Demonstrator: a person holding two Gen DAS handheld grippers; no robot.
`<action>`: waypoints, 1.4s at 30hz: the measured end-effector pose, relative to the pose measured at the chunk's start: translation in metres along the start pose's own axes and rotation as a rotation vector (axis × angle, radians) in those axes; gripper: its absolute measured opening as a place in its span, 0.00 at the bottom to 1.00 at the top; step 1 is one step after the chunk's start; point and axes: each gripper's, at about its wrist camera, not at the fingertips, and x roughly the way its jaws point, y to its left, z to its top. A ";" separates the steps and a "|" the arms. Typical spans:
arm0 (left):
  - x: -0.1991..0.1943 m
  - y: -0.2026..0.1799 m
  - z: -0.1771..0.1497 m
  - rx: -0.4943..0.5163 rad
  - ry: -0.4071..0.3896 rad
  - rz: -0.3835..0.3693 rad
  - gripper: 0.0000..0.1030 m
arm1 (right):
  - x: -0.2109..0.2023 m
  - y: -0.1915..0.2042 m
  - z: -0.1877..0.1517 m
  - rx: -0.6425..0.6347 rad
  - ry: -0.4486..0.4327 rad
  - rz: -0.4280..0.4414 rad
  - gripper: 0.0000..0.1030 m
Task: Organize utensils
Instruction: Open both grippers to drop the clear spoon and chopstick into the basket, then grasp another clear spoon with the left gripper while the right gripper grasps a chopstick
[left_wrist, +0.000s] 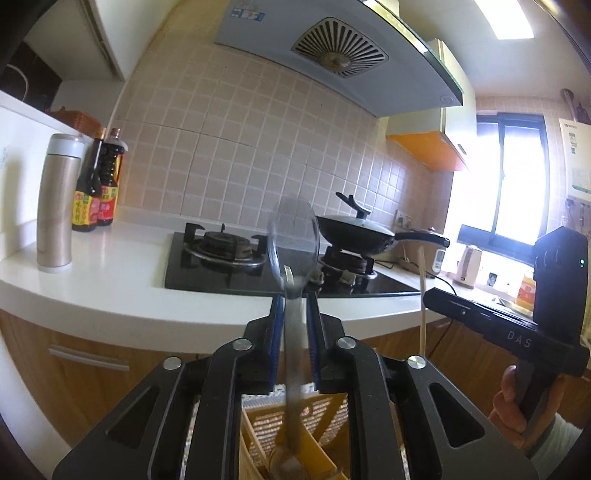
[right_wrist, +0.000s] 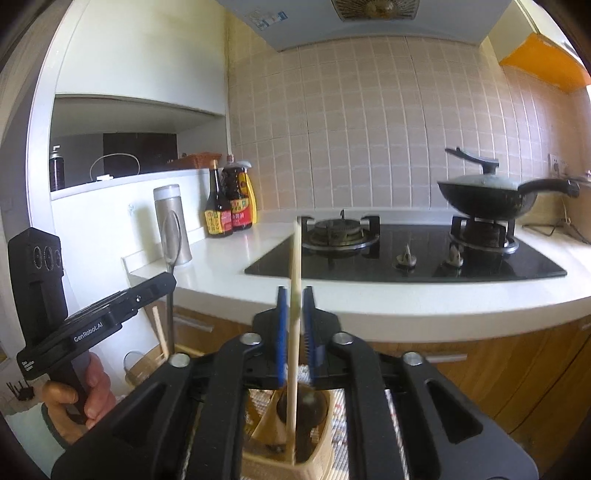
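Observation:
A metal spoon (left_wrist: 293, 240) stands upright between the blue pads of my left gripper (left_wrist: 294, 295), bowl up. Thin gaps show on both sides of its handle, so the jaws are open. Its lower end reaches into a yellow slatted utensil holder (left_wrist: 321, 454) below. My right gripper (right_wrist: 295, 291) is open around an upright wooden chopstick (right_wrist: 295, 258), with the pads clear of it. The chopstick's foot sits in a beige holder compartment (right_wrist: 266, 424). The two grippers are side by side; the left gripper (right_wrist: 168, 280) and spoon (right_wrist: 171, 236) also appear in the right wrist view.
A white counter (left_wrist: 110, 280) curves ahead with a black gas hob (left_wrist: 221, 273) and a lidded wok (left_wrist: 354, 232). A steel flask (left_wrist: 57, 206) and sauce bottles (left_wrist: 96, 192) stand at its left. Wooden cabinet fronts (right_wrist: 498, 369) lie below; a hand (left_wrist: 509, 398) grips the other tool.

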 end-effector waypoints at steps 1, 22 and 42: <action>-0.004 0.000 0.000 -0.004 0.005 -0.008 0.27 | -0.003 -0.001 -0.001 0.011 0.005 0.003 0.38; -0.103 -0.053 -0.038 -0.089 0.347 0.026 0.57 | -0.101 0.040 -0.064 0.124 0.439 -0.068 0.63; -0.054 -0.065 -0.175 -0.085 0.860 0.126 0.44 | -0.087 0.039 -0.177 0.215 0.824 -0.119 0.32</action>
